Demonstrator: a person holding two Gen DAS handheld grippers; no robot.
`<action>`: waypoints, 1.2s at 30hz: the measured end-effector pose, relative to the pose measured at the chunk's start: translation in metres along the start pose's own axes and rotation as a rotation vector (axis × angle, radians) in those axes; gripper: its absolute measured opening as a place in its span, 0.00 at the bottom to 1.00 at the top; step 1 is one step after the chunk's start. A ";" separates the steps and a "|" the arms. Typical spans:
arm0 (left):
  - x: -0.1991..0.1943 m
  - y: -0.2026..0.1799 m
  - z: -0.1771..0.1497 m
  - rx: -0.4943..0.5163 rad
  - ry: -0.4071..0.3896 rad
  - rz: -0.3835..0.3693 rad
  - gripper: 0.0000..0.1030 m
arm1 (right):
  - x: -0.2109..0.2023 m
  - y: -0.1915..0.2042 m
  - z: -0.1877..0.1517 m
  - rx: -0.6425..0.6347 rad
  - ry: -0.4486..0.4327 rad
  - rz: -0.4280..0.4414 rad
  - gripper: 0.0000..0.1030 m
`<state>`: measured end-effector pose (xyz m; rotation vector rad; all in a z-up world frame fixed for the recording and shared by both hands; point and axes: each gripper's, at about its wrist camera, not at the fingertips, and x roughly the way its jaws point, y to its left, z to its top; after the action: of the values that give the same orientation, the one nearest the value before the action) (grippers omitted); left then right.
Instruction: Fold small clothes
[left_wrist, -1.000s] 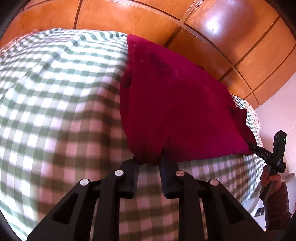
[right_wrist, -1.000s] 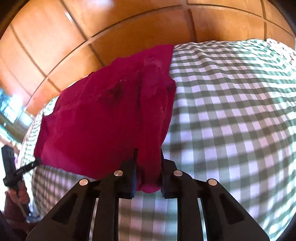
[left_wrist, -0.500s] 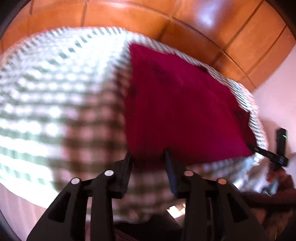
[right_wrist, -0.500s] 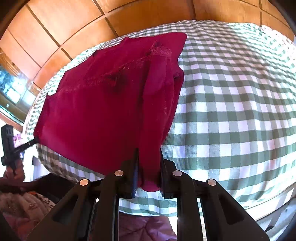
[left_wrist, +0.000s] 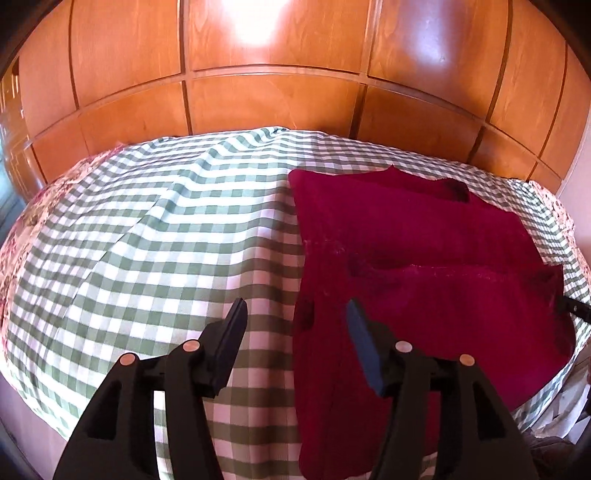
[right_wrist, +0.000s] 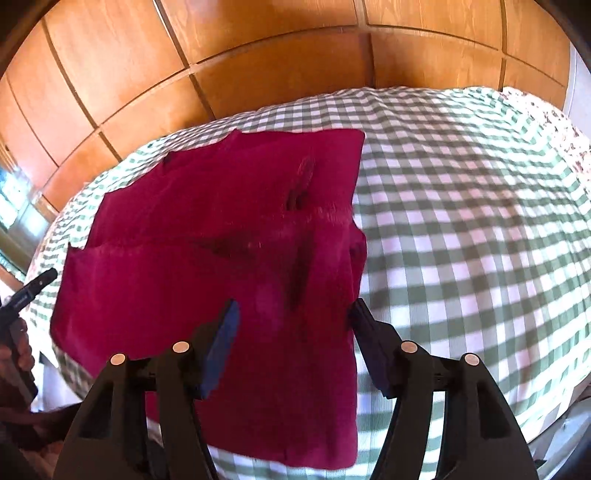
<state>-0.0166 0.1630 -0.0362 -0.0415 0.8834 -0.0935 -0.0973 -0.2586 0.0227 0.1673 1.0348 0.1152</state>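
Note:
A dark red garment (left_wrist: 413, 266) lies spread flat on the green-and-white checked tablecloth (left_wrist: 166, 236). It also shows in the right wrist view (right_wrist: 229, 236), reaching to the table's near edge. My left gripper (left_wrist: 295, 314) is open and empty above the garment's left edge. My right gripper (right_wrist: 291, 310) is open and empty above the garment's right edge. The tip of the right gripper shows at the far right of the left wrist view (left_wrist: 576, 308). The left gripper and the hand holding it show at the far left of the right wrist view (right_wrist: 26, 295).
The checked cloth (right_wrist: 461, 229) covers a table that stands against a wall of orange wooden panels (left_wrist: 277, 96). A floral-patterned cloth (left_wrist: 14, 236) shows under the checked one at the table's edges.
Both grippers held the garment's near corners lifted. They lowered it onto the cloth, opened and let go. The garment now lies flat.

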 end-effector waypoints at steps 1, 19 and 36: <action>-0.001 -0.002 -0.002 0.002 0.001 0.001 0.57 | 0.001 0.001 0.003 -0.002 -0.006 -0.006 0.60; 0.007 0.021 0.005 -0.092 0.016 -0.119 0.68 | 0.005 -0.005 0.023 -0.005 -0.042 -0.048 0.56; 0.014 0.020 0.011 -0.118 0.002 -0.280 0.67 | 0.010 -0.009 0.026 0.019 -0.036 -0.005 0.46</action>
<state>0.0015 0.1812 -0.0416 -0.2753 0.8808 -0.3030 -0.0700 -0.2676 0.0256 0.1834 1.0010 0.0971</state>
